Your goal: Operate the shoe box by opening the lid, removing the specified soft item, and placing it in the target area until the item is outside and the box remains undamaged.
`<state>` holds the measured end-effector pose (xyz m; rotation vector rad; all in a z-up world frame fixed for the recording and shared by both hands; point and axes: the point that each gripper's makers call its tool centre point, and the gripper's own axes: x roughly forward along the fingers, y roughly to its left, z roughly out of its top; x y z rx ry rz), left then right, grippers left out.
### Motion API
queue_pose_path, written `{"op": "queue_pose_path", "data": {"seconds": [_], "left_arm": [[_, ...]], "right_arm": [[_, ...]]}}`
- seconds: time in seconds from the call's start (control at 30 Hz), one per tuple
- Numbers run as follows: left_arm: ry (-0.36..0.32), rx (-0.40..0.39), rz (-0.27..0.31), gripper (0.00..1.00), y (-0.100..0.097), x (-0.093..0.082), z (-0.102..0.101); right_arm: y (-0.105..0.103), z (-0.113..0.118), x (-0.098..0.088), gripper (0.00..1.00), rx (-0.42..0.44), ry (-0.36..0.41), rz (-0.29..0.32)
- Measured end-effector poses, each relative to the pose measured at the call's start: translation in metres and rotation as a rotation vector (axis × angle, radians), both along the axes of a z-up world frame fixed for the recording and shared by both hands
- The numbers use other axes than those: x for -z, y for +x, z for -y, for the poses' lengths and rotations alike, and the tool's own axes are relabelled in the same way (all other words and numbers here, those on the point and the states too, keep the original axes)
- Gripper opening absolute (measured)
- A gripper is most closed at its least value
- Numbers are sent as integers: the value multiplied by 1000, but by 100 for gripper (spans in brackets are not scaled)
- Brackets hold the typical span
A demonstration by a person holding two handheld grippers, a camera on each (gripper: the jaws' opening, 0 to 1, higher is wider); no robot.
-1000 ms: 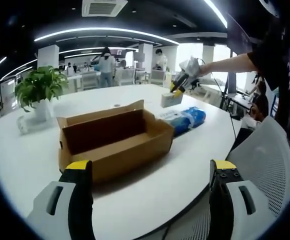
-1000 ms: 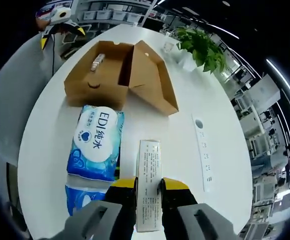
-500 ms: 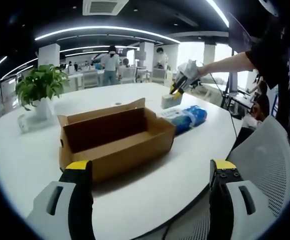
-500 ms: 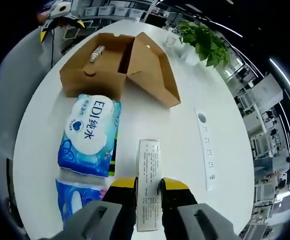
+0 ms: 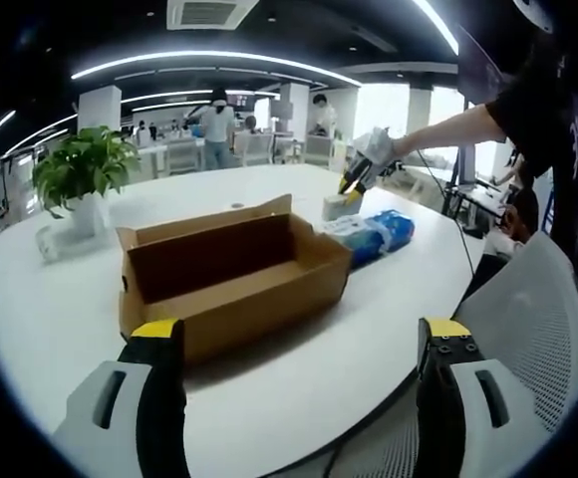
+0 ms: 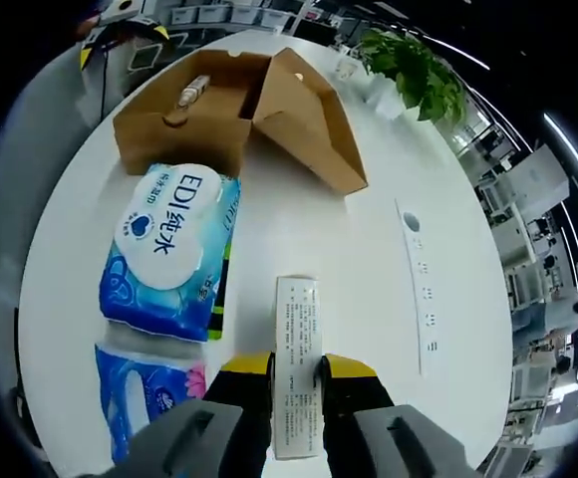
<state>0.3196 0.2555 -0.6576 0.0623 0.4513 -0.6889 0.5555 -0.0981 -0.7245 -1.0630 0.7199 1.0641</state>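
The brown shoe box point(image 5: 231, 279) stands open in the middle of the white table point(image 5: 369, 319), its lid point(image 6: 310, 124) folded back. A small tube-like item point(image 6: 191, 96) lies inside the shoe box point(image 6: 181, 119). Two blue soft tissue packs point(image 6: 165, 255) point(image 6: 147, 396) lie outside the box; the packs point(image 5: 374, 235) sit to its right. My right gripper point(image 6: 296, 366) is shut on a slim white carton point(image 6: 297, 344), low over the table beyond the packs. That gripper point(image 5: 355, 183) and carton point(image 5: 341, 205) show at the far side. My left gripper point(image 5: 301, 334) stands open, short of the box.
A potted plant point(image 5: 82, 174) stands at the table's far left. A white power strip point(image 6: 421, 289) lies flat near the carton. A white mesh chair point(image 5: 543, 329) sits at the table's right edge. People stand in the room behind.
My right gripper has come down a little towards the table with the white carton still in it. The left gripper, the box and the packs have stayed put.
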Motion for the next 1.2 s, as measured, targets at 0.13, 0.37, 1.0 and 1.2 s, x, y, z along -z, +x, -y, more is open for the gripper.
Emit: {"op": "queue_pose_path", "data": {"seconds": [0.13,0.37,1.0,1.2], "left_arm": [[0,-2,-3,96,0,0,0],[1,-3,-6,96,0,1,-1],[10,-3,-6,96,0,2,-2],[10,-3,-5,96,1,2,-2]], "right_arm": [[-1,2,4,14,-3,-11,-6],[-3,10,13,14,-1,-36,-30],[2,16,17,13,38,-25,-60],[-2,23,16,13,26,-45,-62]]}}
